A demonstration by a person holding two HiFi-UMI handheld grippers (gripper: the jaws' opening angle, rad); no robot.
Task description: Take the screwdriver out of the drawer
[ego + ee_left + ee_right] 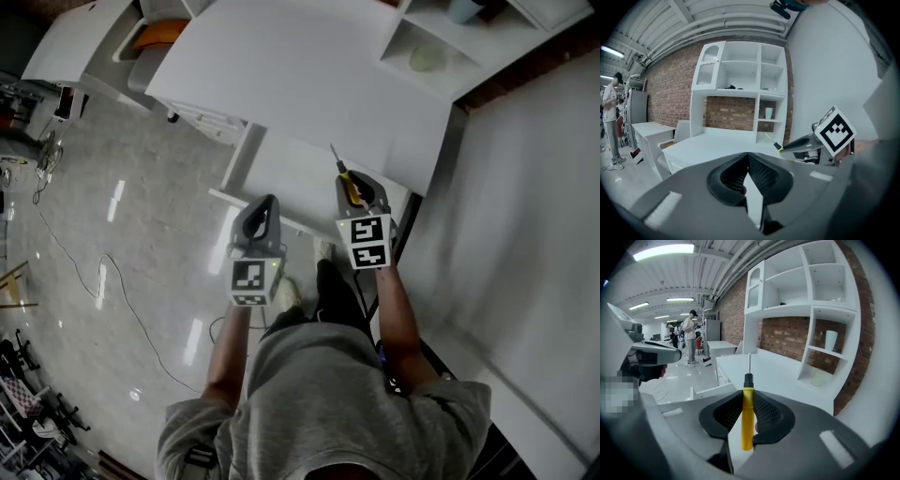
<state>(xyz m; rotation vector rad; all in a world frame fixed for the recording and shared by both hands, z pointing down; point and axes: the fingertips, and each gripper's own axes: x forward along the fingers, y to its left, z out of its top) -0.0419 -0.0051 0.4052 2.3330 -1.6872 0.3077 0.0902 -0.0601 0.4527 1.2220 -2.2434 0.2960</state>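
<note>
Right gripper [357, 193] jaws clench the screwdriver [747, 414] by its yellow handle; its black collar and thin metal shaft stick out over the white counter [780, 370]. Left gripper [748, 174] jaws are pressed together, empty, just beside. An open drawer [286, 171] lies below, with a shelf unit [740, 70] beyond.

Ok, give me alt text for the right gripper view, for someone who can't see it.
The right gripper grips a yellow-handled screwdriver between its jaws, metal tip pointing away over a white desk. White shelves stand behind against a brick wall.
</note>
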